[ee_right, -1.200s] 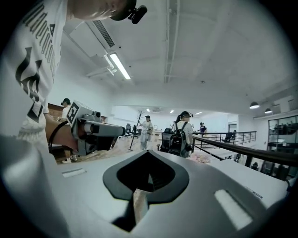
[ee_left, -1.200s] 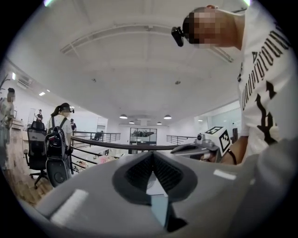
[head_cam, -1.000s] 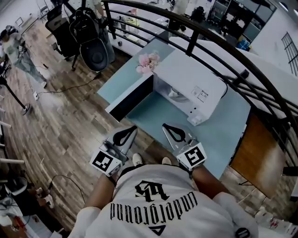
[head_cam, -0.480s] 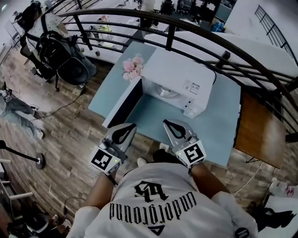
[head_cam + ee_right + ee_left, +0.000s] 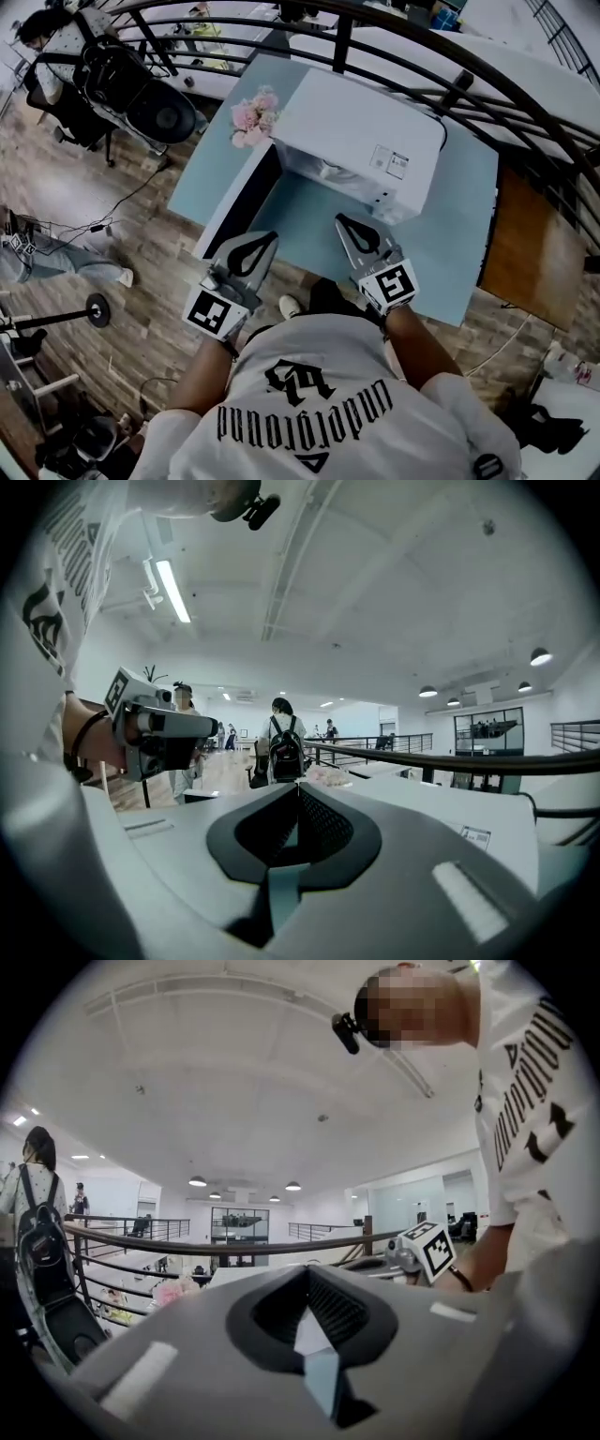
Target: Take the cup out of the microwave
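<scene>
A white microwave (image 5: pixel 356 131) stands on a pale blue table (image 5: pixel 450 234) with its dark door (image 5: pixel 239 202) swung open to the left. Only a thin strip of the cavity shows under the top's front edge, and I cannot make out the cup inside. My left gripper (image 5: pixel 272 236) is shut and empty, its tip over the table's near edge by the door. My right gripper (image 5: pixel 339 218) is also shut and empty, just in front of the microwave's opening. In the gripper views both pairs of jaws meet, left (image 5: pixel 307 1269) and right (image 5: pixel 298 785).
Pink flowers (image 5: pixel 251 114) lie beside the microwave at the table's far left. A black railing (image 5: pixel 487 70) curves behind the table. An office chair (image 5: pixel 141 94) stands on the wooden floor at left, and a brown side table (image 5: pixel 530 262) at right.
Both grippers have moved forward from the table's near edge toward the microwave, staying shut. The head view has shifted, so less of the cavity shows.
</scene>
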### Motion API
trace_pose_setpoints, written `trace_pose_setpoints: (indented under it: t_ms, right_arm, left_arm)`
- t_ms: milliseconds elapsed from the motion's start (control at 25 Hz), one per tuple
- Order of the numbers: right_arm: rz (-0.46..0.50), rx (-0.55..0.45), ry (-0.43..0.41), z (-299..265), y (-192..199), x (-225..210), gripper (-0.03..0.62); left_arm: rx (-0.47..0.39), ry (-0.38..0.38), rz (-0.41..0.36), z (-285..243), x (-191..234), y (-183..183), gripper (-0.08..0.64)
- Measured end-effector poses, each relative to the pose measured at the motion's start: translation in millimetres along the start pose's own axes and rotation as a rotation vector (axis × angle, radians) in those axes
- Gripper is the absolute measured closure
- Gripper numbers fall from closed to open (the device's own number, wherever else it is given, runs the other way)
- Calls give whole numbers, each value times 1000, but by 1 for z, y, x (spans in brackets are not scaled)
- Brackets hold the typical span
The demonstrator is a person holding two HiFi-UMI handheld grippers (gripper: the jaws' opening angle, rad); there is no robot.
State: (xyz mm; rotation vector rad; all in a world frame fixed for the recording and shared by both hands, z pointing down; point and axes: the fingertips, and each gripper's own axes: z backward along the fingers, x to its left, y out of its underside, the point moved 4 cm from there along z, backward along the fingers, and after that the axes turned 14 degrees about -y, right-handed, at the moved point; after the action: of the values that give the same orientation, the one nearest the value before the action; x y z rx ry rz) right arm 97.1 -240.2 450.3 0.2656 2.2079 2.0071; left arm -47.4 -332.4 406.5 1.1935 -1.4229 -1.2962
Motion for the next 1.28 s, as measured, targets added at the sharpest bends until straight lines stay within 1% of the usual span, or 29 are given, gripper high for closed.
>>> trace_pose_setpoints:
  t_ms: [80, 160, 200, 320, 360, 600, 680, 800, 1040, 1280]
  right_arm:
    - [-39, 17, 4, -6, 24, -16, 588]
    - [-74, 38, 3, -13, 46, -29, 584]
    - [-86, 47, 3, -17, 55, -35, 573]
    - [-126, 67, -11, -30, 80, -50, 547]
    - [-140, 72, -18, -34, 89, -53, 546]
    - [-200, 110, -44, -57, 140, -73, 488]
    - [-209, 119, -56, -65, 155, -78, 466]
    - [-220, 119, -56, -78, 176, -91, 454]
    - [-251, 139, -22, -99, 219, -116, 449]
    - [-253, 141, 4, -113, 239, -127, 450]
  left_arm:
    - [30, -10, 29, -15, 2, 15, 509]
    - [63, -1, 47, -30, 4, 32, 509]
    - [76, 4, 54, -39, 6, 39, 509]
    - [88, 11, 70, -59, 12, 54, 510]
    - [92, 13, 71, -64, 14, 60, 509]
    - [121, 18, 80, -88, 25, 92, 509]
    - [122, 13, 85, -96, 30, 100, 509]
    - [130, 10, 92, -110, 35, 114, 509]
    - [151, 4, 101, -133, 45, 140, 509]
    - [160, -5, 133, -147, 49, 155, 509]
